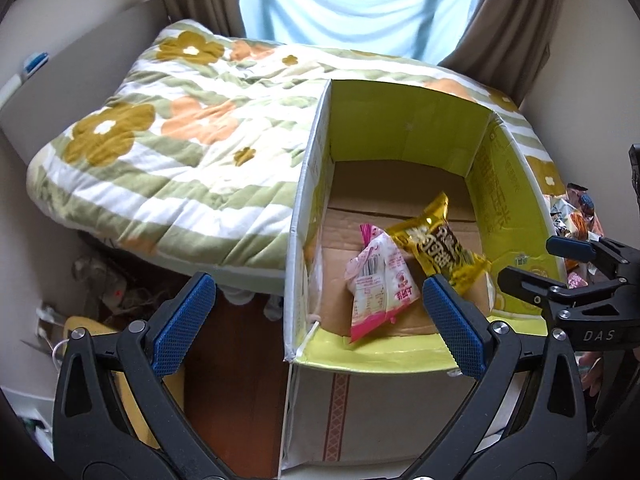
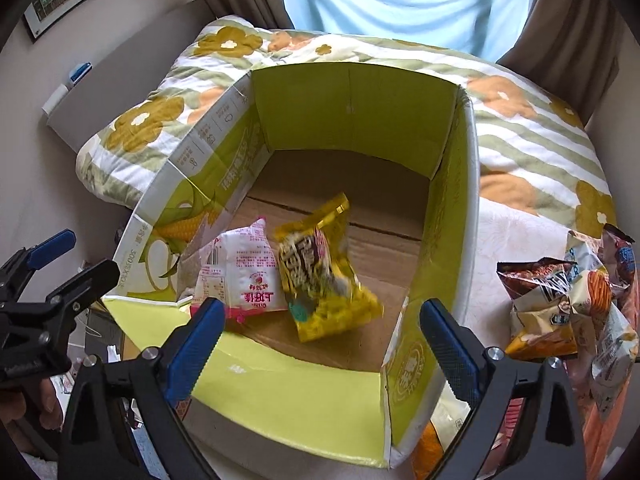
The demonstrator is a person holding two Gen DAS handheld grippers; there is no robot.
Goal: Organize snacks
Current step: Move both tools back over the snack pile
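Two snack packets lie on the brown floor of an open cardboard box (image 1: 312,184) with yellow-green inner walls: a pink-and-white packet (image 1: 376,280) toward the box's left wall, and a yellow packet (image 1: 438,242) touching it on the right, blurred in the right wrist view so that whether it has settled cannot be told. The box sits at the near edge of a bed covered by a flowered, green-striped quilt (image 1: 160,152). Above the box's near rim, the left gripper (image 1: 318,322) has its blue-padded jaws spread wide with nothing between them, one finger outside the left wall and the other over the box interior. The right gripper (image 2: 322,340) is likewise spread wide and empty, poised over the near flap of the box, looking down on both packets. Just beyond the box's right wall, a heap of loose snack bags (image 2: 572,300) rests on the bed. Behind the box, past the quilt, a pale blue curtain (image 1: 352,4) hangs between brown drapes (image 1: 504,24).
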